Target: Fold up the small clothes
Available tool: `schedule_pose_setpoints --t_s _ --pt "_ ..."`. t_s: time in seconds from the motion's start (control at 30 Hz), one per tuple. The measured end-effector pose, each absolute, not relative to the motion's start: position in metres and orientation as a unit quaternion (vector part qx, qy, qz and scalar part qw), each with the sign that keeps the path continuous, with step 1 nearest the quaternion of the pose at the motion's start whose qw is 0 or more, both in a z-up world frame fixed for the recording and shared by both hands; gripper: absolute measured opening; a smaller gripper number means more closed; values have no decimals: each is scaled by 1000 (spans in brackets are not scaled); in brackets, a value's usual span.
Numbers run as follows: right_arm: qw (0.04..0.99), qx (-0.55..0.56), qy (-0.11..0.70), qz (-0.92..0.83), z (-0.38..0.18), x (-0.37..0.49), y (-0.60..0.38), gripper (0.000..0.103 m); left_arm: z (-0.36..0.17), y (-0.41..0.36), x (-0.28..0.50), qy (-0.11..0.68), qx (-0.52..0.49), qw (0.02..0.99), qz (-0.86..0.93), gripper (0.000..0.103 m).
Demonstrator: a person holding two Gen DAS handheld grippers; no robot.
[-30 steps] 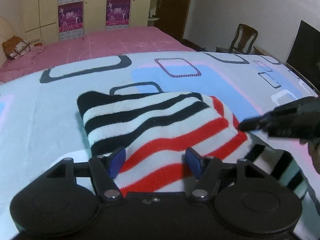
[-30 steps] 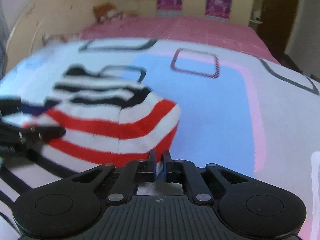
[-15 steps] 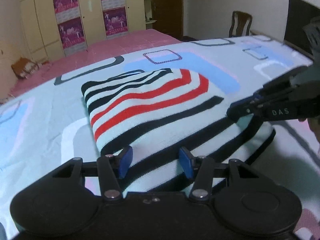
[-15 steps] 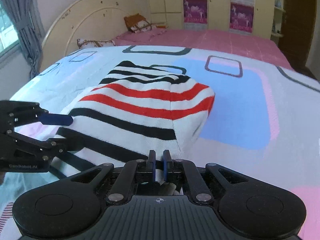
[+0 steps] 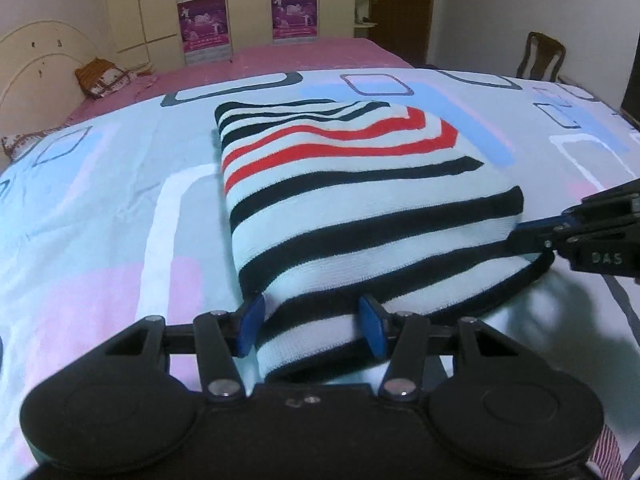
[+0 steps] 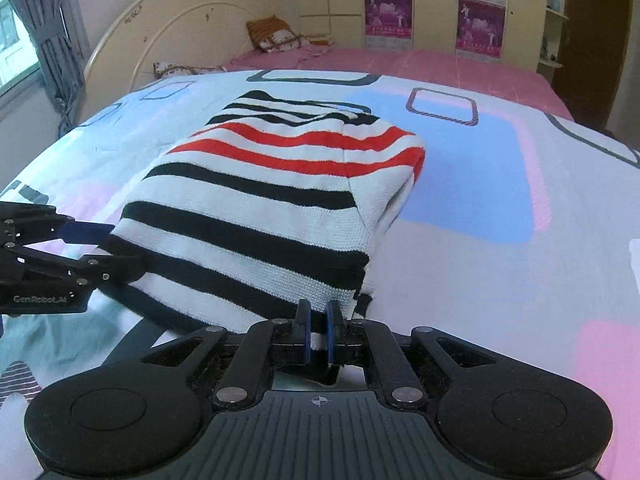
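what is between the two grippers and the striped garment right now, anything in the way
Nothing visible. The right gripper is already shut on the striped garment's near hem, and the left gripper straddles that hem with its pads apart.

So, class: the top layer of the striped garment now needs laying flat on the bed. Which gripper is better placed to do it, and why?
Probably the right gripper: its jaws are clamped on the striped garment's near edge. The left gripper only straddles a corner, pads apart.
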State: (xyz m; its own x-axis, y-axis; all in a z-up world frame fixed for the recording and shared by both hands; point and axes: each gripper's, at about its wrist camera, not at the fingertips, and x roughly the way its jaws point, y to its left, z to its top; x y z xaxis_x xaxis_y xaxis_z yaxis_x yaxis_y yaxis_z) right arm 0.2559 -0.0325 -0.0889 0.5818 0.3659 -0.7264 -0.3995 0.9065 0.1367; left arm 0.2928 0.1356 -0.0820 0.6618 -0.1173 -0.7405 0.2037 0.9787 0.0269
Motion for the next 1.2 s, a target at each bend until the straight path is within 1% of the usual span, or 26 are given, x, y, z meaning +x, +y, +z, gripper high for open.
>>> schedule_pose_setpoints --t_s 0.07,0.27,0.33,0.37,0.4,0.43,0.47,0.5,0.53,0.57,0.6,0.67,0.9,1.2 --pt "890 -11 401 215 -82 252 -37 5 -77 131 287 400 60 911 -79 49" --pt "903 33 379 200 -48 209 -70 5 -52 116 245 384 60 918 -74 49" --pt "906 47 375 191 -36 191 -80 5 -43 112 230 376 53 922 -71 51" --pt "908 54 370 187 -30 181 -86 6 -38 111 222 371 47 925 -70 57" --pt "910 59 367 184 -24 172 -89 6 -32 109 212 364 41 928 -68 74" --pt "911 62 365 180 -20 165 -92 6 -29 107 205 355 39 932 -65 89" --pt "912 65 365 175 -16 157 -95 22 -25 103 197 344 40 936 -56 101" --pt "914 66 364 164 -12 150 -97 47 -23 100 188 333 45 941 -45 103" --pt "921 66 354 152 -9 141 -99 103 -21 97 183 333 49 941 -38 103" --pt "932 63 325 145 -4 128 -102 103 -18 95 178 335 49 940 -36 103" --pt "935 57 318 145 -1 122 -103 102 -15 94 170 335 43 941 -33 103" --pt "932 54 330 142 4 110 -105 102 -5 92 154 330 30 943 -23 103" --pt "931 60 329 144 28 54 -107 103 27 82 98 305 15 952 -7 103" --pt "938 45 316 134 49 -1 -107 103 47 68 52 282 4 959 -1 103"
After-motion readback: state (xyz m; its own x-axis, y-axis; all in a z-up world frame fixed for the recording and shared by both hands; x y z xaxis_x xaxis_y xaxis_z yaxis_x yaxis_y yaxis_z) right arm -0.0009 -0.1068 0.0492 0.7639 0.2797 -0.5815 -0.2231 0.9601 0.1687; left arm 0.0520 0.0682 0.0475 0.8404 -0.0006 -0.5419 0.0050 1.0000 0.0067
